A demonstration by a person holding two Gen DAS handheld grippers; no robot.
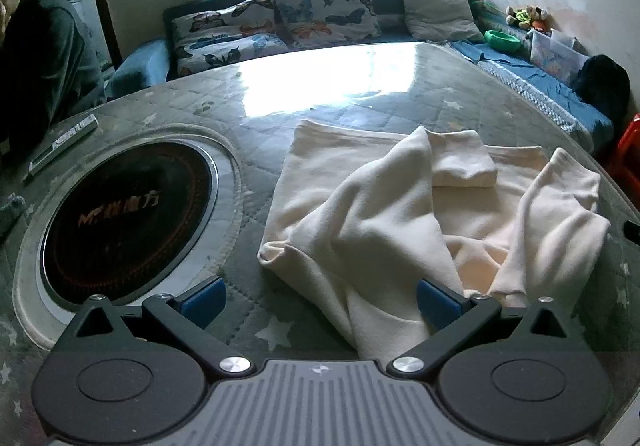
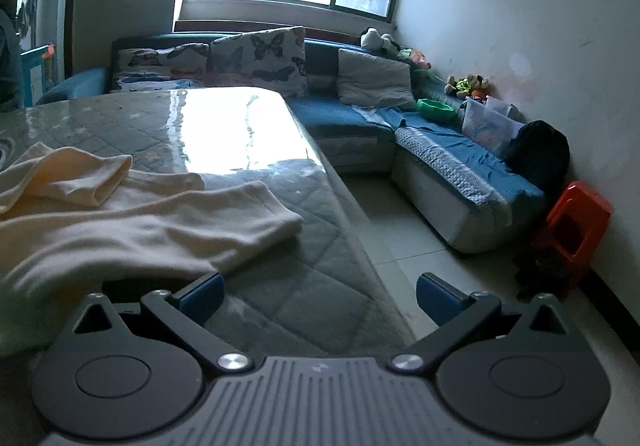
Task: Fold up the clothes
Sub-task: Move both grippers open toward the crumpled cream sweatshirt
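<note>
A quilted, glass-topped tabletop [image 1: 200, 102] fills a sofa-lined room. The cream garment [image 1: 384, 214] lies rumpled just ahead of the left gripper [image 1: 320, 296], sleeves thrown across its body, so it looks only part folded. Both jaws are spread and grasp nothing; the right gripper [image 2: 318, 296] hovers over the tabletop edge, with a sleeve [image 2: 224, 222] ahead-left of it.

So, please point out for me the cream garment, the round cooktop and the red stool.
cream garment [image 1: 360, 230]: left wrist view, on the bunched middle of the cloth.
round cooktop [image 1: 124, 214]: left wrist view, on the dark glass centre.
red stool [image 2: 576, 222]: right wrist view, on its top and side.
</note>
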